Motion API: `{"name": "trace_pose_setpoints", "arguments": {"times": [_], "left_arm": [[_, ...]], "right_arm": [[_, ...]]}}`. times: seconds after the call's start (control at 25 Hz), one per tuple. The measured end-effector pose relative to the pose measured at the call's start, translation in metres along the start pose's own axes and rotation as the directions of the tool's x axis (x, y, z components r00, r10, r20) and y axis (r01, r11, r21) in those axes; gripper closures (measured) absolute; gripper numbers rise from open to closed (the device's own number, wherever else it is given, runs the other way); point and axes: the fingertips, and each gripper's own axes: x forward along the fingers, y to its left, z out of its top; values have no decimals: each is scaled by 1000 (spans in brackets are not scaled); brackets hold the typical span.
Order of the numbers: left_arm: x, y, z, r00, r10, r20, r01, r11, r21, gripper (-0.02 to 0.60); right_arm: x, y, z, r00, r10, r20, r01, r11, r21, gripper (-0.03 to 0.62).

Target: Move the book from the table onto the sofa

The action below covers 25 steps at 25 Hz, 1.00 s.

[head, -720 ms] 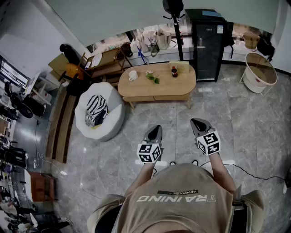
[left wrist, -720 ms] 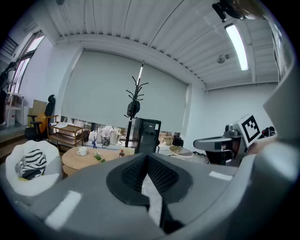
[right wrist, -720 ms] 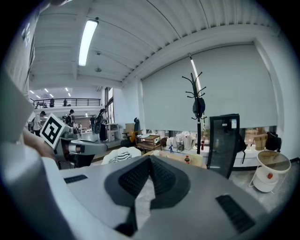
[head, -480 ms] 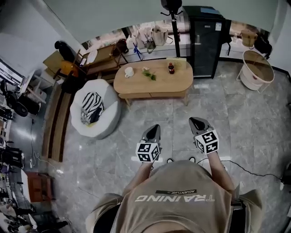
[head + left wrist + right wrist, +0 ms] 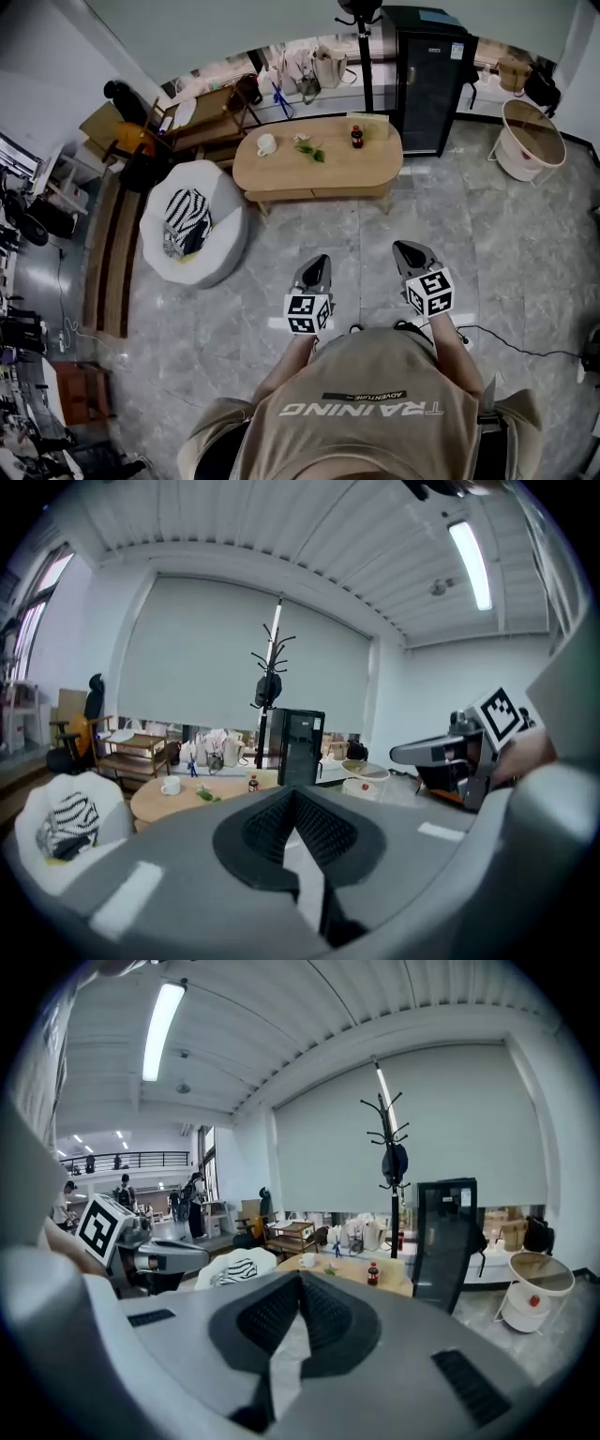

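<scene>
The left gripper (image 5: 322,262) and right gripper (image 5: 405,249) are both closed and empty above the grey marble floor (image 5: 525,234). The book (image 5: 368,125) sits on the oval wooden table (image 5: 309,173) beside a bottle (image 5: 357,142), well apart from the white sofa (image 5: 230,239).

The left gripper (image 5: 294,797) is closed and empty. The bench (image 5: 159,808) sits at nine o'clock, the right gripper (image 5: 417,753) near three.

- The tabletop (image 5: 281,173) is finished in pale wood.
- The sofa (image 5: 225,248) is white.
- The cloth (image 5: 185,222) is striped black and white.
- The floor (image 5: 525,244) is tiled in mottled grey.
- The cabinet (image 5: 429,84) is black.
- The mug (image 5: 265,144) is white.
- The left gripper (image 5: 316,269) and right gripper (image 5: 412,253) are grey, marked with black-and-white squares.
</scene>
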Motion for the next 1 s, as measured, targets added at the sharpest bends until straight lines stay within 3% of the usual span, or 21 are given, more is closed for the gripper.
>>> {"name": "trace_pose_setpoints", "arguments": {"times": [0.08,0.24,0.44,0.64,0.84,1.0], "left_arm": [[5,3,-1,1000,-6,4,6,999,44,591],[21,12,-8,999,-37,-21,37,999,-16,592],[45,23,-17,996,-40,-85,37,999,-37,592],[93,48,7,996,0,-93,-2,1000,-18,591],[140,66,29,995,46,-91,-55,993,-101,592],[190,74,45,994,65,-86,-75,991,-115,591]], "right_arm": [[7,0,0,1000,-10,-6,10,1000,-3,590],[24,-15,-11,998,-43,-48,46,998,49,590],[48,-41,-12,996,-35,-76,41,996,78,590],[95,-87,-8,996,-6,-90,12,998,60,590],[136,-143,24,997,49,-54,-47,998,38,589],[170,-186,46,997,73,-34,-73,997,13,590]]}}
